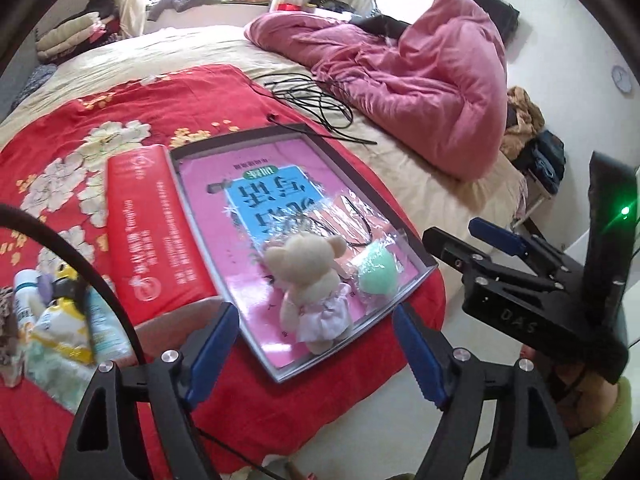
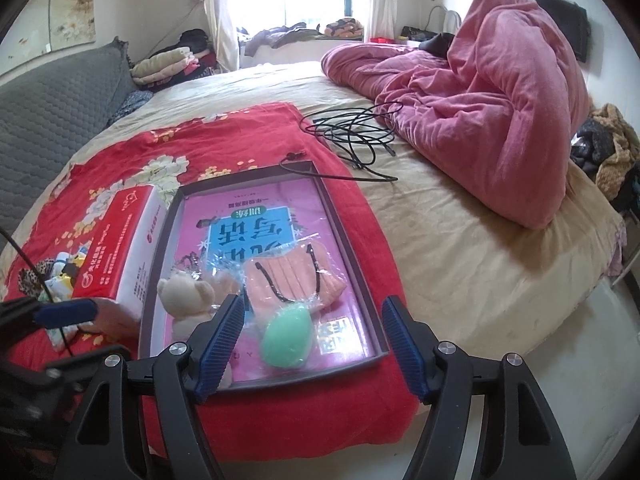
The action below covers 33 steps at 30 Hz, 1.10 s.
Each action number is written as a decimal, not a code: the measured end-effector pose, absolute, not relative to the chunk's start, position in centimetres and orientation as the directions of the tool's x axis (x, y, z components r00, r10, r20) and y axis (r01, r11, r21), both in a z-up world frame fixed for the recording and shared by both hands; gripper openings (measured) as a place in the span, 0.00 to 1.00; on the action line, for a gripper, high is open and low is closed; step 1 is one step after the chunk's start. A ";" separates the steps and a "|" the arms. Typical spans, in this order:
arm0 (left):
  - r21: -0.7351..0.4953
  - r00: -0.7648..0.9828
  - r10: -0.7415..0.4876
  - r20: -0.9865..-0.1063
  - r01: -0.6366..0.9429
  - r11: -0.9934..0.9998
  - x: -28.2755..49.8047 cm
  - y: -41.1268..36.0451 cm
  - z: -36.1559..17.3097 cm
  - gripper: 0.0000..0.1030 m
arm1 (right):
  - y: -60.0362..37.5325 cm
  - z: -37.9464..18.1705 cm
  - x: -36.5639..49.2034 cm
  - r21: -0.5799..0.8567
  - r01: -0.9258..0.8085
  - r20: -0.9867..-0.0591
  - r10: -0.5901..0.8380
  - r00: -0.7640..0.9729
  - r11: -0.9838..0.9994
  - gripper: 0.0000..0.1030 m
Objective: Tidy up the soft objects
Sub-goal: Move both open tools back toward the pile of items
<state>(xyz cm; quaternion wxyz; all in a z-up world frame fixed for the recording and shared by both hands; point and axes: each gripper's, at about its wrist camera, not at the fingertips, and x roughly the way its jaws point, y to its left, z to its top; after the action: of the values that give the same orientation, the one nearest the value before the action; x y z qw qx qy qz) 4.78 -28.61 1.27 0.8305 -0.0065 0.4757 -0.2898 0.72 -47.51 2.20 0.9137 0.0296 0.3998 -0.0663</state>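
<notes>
Both tongs, left (image 1: pixel 316 354) and right (image 2: pixel 312 350), gape with nothing in them above the tray (image 2: pixel 352 240), so next comes picking another soft thing.

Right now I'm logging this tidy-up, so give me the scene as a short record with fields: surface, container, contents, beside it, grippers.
surface: bed with a red flowered blanket
container: shallow tray lined with a pink book cover
contents: teddy bear, green sponge, bagged face mask
beside it: red tissue pack, black cable, pink duvet
left gripper: open, holds nothing
right gripper: open, holds nothing
</notes>
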 end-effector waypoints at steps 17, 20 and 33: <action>-0.302 0.477 -0.462 -0.747 0.376 0.876 4.8 -22.4 4.6 0.77 | -44.1 6.7 0.2 -0.041 0.113 -0.671 -0.111 0.733 0.993 0.75; -0.290 0.492 -0.441 -0.751 0.354 0.889 4.6 -21.2 5.0 0.77 | -43.2 7.4 0.2 -0.031 0.101 -0.660 -0.097 0.745 0.994 0.75; -0.243 0.542 -0.354 -0.762 0.267 0.933 4.0 -16.1 5.5 0.78 | -38.1 8.5 0.7 -0.041 0.027 -0.657 -0.047 0.752 0.999 0.76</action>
<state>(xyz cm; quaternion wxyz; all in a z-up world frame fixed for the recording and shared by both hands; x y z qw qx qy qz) 4.05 -16.13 5.55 0.8767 -0.0488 0.4446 -0.1770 0.72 -38.05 8.53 0.9359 -0.0147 0.3515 -0.0198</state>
